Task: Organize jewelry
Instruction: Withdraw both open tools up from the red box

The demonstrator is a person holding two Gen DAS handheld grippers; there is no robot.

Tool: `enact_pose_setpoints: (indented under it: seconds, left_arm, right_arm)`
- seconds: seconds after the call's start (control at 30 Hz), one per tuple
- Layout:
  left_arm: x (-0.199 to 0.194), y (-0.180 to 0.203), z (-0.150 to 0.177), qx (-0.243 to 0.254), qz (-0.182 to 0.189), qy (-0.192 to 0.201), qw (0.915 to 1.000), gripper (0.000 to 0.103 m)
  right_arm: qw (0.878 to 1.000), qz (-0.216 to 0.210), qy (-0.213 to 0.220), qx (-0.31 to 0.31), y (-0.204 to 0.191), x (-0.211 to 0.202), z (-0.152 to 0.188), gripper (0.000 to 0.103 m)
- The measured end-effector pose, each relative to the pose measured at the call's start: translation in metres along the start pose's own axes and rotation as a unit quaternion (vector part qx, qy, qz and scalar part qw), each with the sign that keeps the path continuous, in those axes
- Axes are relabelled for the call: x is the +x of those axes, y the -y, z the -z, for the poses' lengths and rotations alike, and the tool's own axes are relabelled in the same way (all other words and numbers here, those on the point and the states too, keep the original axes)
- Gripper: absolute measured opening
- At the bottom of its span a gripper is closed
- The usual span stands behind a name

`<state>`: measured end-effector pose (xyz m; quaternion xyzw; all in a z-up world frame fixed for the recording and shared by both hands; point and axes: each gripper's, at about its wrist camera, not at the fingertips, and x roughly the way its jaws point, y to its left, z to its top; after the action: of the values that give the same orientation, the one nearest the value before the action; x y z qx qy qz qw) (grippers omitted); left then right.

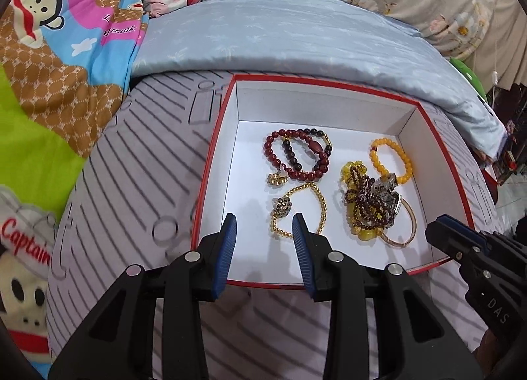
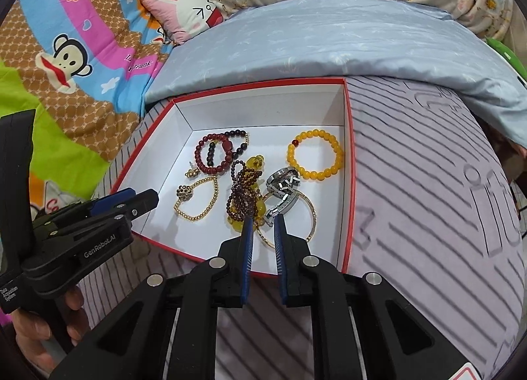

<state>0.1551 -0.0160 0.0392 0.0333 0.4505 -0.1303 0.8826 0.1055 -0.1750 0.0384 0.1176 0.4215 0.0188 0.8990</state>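
Red-rimmed white box sits on the grey striped mat on the bed, and all the jewelry we can see is already inside it. Far left: dark red bead bracelet, with a gold bead chain just in front of it. Far right: yellow bead bracelet, lying apart and tidy. Between them is the problem, a tangled pile of brown beads and amber pieces, touching a metal watch that lies on a thin gold bangle. So we judge collection done and sorting barely started: 3 pieces laid out separately, 1 clump left to pull apart. No compartments or dividers visible, so we can't tell the target layout. Our left gripper hovers over the near left part of the box, jaws partly apart, nothing between them. Our right gripper hangs over the near edge of the clump with the fingers nearly together, only a narrow gap, and as far as we can see nothing is gripped. Likely next job: lift the watch or bangle off the pile.
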Motion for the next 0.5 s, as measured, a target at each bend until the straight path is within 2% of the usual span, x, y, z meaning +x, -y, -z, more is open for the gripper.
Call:
enact_pose_setpoints:
  seconds: [0.1, 0.13, 0.17, 0.3, 0.33, 0.4, 0.5]
  left_arm:
    - [-0.012, 0.008, 0.020, 0.016, -0.008, -0.002, 0.9998, 0.034]
    - [-0.016, 0.012, 0.026, 0.022, -0.008, -0.002, 0.9997, 0.038]
    - [-0.018, 0.013, 0.028, 0.022, -0.004, -0.004, 0.9998, 0.042]
    - [-0.029, 0.016, 0.029, 0.006, 0.007, -0.007, 0.9999, 0.042]
    - [-0.034, 0.017, 0.028, 0.006, 0.006, -0.002, 1.0000, 0.042]
    - [-0.043, 0.020, 0.026, 0.006, -0.002, 0.007, 1.0000, 0.047]
    - [-0.057, 0.023, 0.022, 0.003, -0.010, 0.023, 0.9997, 0.059]
  right_arm:
    - [1.000, 0.003, -0.002, 0.004, 0.000, -0.014, 0.020, 0.012]
    - [1.000, 0.008, -0.001, 0.001, -0.001, -0.018, 0.024, 0.012]
    - [1.000, 0.011, -0.001, 0.000, -0.001, -0.019, 0.027, 0.014]
    - [1.000, 0.007, -0.001, 0.008, -0.008, -0.033, 0.030, 0.020]
    - [1.000, 0.006, 0.005, 0.006, -0.011, -0.038, 0.029, 0.023]
    - [1.000, 0.017, 0.022, 0.000, -0.017, -0.050, 0.029, 0.040]
    - [0.999, 0.028, 0.035, -0.001, -0.024, -0.063, 0.027, 0.046]
